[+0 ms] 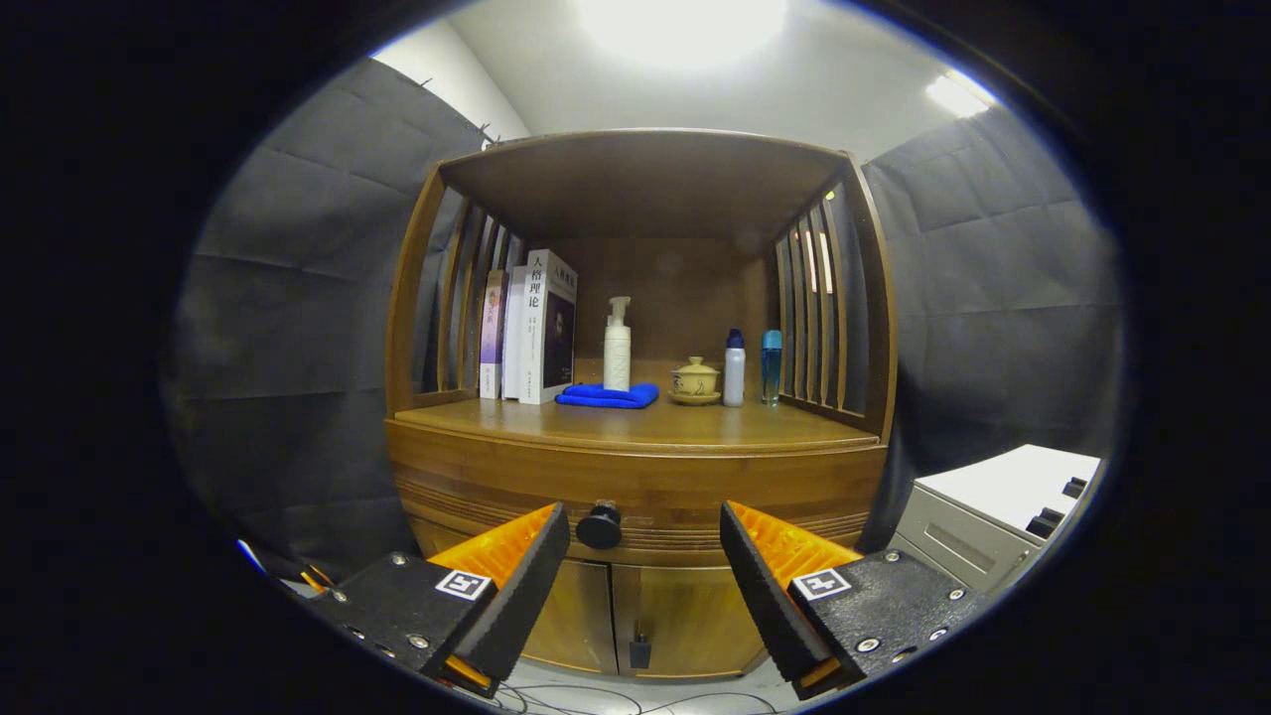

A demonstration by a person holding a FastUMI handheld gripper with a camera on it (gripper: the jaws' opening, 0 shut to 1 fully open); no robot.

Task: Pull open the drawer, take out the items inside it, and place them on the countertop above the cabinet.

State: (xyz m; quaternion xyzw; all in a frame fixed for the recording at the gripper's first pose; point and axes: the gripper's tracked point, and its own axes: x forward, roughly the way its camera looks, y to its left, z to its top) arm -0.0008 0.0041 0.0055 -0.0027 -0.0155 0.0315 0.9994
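Gripper (645, 546) held level, fingers spread wide apart, gripping nothing. Between the fingertips and just beyond them: the dark round knob (600, 526) of the drawer (645, 492), nearer the left finger. Drawer front sits flush with the wooden cabinet (635, 467); its contents are hidden. Below it, two closed cabinet doors (616, 616), partly covered by the fingers. On the countertop (655, 422), under a slatted hutch: upright books (531, 333) at left, a folded blue cloth (608, 396) with a white pump bottle (618, 346) at it, a lidded tea bowl (695, 380) on its saucer, a white bottle with blue cap (734, 369), and a blue bottle (772, 366). A grey unit (983, 516) stands right, cut off.
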